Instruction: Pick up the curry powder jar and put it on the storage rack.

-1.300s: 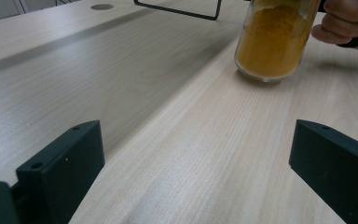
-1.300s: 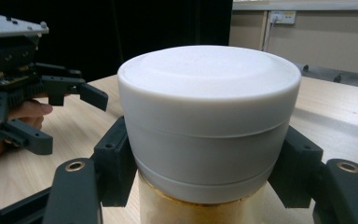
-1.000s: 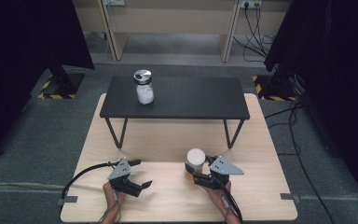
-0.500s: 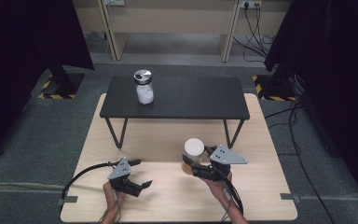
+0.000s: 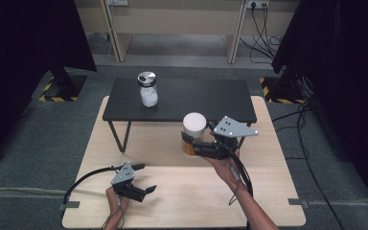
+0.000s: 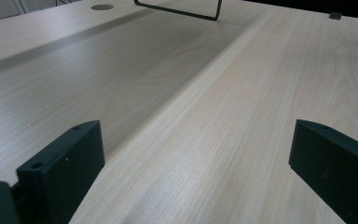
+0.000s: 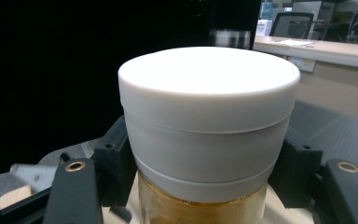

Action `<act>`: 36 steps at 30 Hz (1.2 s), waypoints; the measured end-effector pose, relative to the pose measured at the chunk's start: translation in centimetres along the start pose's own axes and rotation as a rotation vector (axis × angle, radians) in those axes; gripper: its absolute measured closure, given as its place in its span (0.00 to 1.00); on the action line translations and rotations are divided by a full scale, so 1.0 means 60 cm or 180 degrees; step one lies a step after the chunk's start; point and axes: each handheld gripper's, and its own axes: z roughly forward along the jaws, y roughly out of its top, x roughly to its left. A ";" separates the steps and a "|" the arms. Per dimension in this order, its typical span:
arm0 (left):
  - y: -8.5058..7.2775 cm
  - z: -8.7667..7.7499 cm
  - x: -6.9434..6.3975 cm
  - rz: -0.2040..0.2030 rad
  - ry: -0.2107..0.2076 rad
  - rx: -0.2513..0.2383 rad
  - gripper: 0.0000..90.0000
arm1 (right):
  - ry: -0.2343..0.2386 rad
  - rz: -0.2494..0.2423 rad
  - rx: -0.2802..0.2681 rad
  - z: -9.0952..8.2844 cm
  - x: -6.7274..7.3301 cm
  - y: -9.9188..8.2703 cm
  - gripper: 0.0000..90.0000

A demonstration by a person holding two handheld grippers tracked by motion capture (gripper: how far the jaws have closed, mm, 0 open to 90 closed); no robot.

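While the right gripper [image 5: 197, 146] clamps 1 white-lidded jar [image 5: 193, 134], left gripper [image 5: 143, 191] sits w/ jaws apart; 2nd jar [image 5: 148, 89] on black table [image 5: 211, 98].

White-lidded amber jar [image 5: 193, 136]; black low table [image 5: 196, 98]; pale wood tabletop [image 5: 172, 201].

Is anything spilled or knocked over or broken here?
No, nothing stands out. The jar with the silver lid stands upright on the black bench. The right gripper holds the white-lidded jar upright, and the left gripper rests open.
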 end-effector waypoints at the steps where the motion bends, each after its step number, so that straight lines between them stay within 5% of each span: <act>1: 0.000 0.000 0.000 0.0000 0.0000 0.0000 0.03 | 0.0000 0.0000 0.0000 0.000 0.000 0.000 0.39; 6: 0.000 0.000 0.000 -0.0003 -0.0001 -0.0004 0.03 | -0.0119 -0.0023 -0.0067 0.021 -0.013 0.056 0.39; 15: 0.000 0.000 0.001 0.0014 -0.0006 0.0001 0.03 | -0.0472 -0.0009 -0.0075 0.072 -0.039 0.109 0.39; 36: -0.001 0.000 0.002 0.0017 -0.0009 -0.0012 0.03 | -0.1019 0.0309 0.0158 0.182 -0.082 0.108 0.39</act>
